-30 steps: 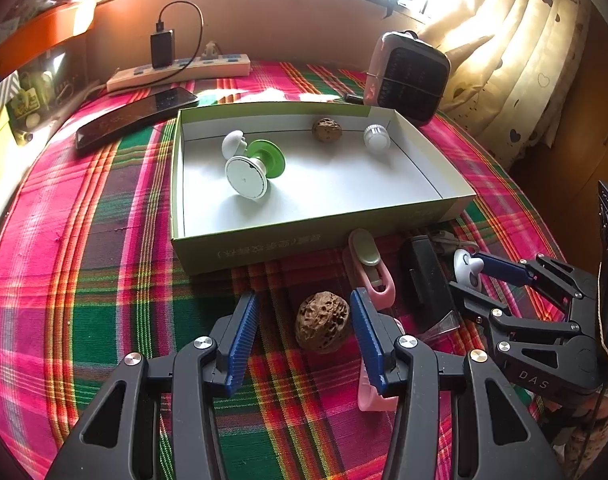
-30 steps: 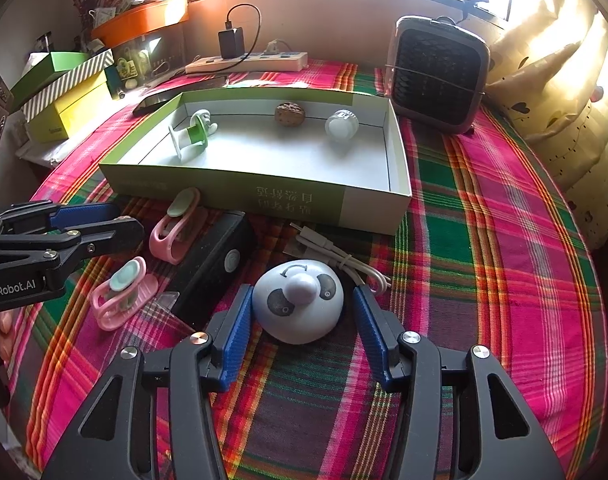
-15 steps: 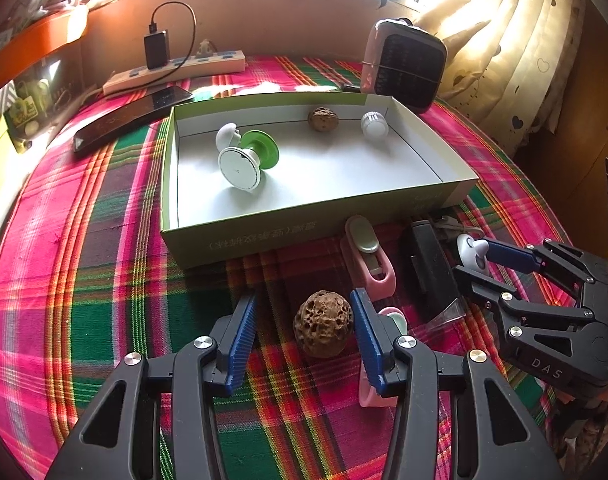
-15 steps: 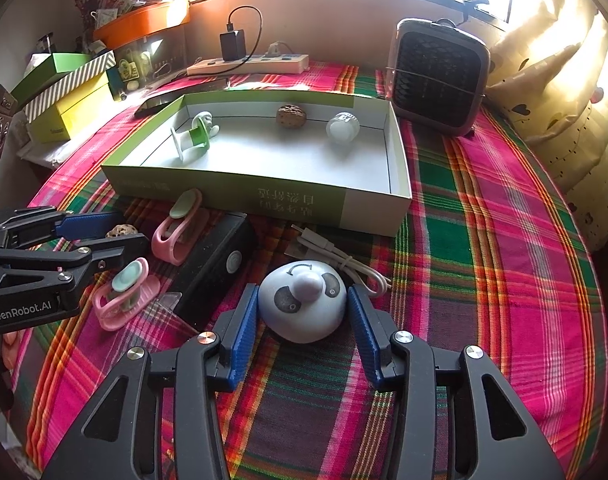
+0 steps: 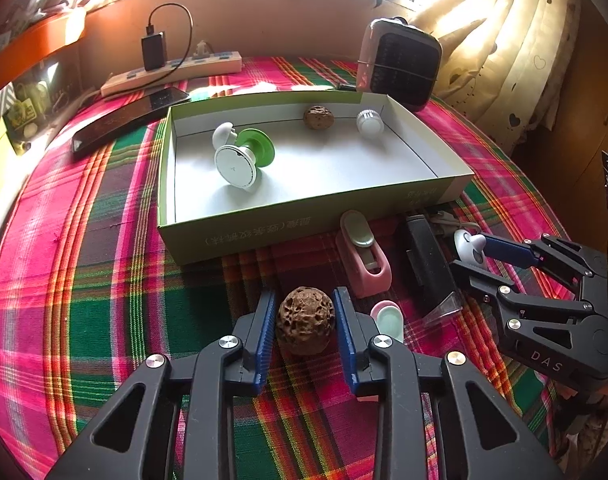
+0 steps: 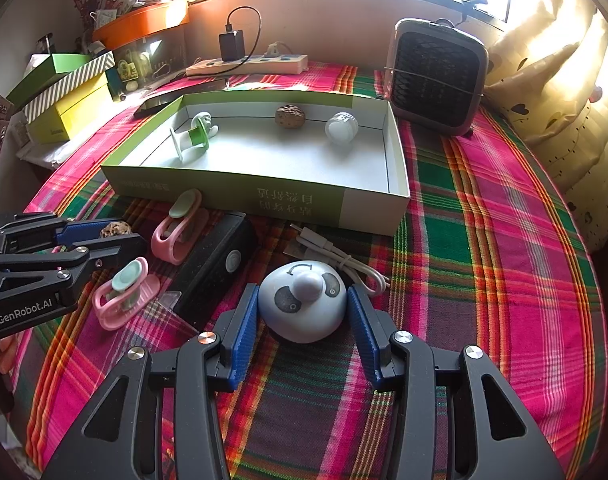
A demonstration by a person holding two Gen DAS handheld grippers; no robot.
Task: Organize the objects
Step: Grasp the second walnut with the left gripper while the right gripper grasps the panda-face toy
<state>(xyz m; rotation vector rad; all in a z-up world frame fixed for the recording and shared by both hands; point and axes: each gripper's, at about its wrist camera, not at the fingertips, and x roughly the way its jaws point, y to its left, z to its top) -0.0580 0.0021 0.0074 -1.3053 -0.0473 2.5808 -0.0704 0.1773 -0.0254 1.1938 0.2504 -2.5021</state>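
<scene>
Box (image 5: 304,216): open, on plaid worktop (image 5: 104,280), holding a few small items.
Right gripper (image 6: 302,312): pads pressed against panda dome (image 6: 302,304), just before box.
Left gripper (image 5: 305,320): closing around walnut (image 5: 305,326), pads touching it.

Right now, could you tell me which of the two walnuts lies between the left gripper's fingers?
The walnut on the tablecloth, outside the box; the left gripper is closing around it. The other walnut lies inside the box.
</scene>
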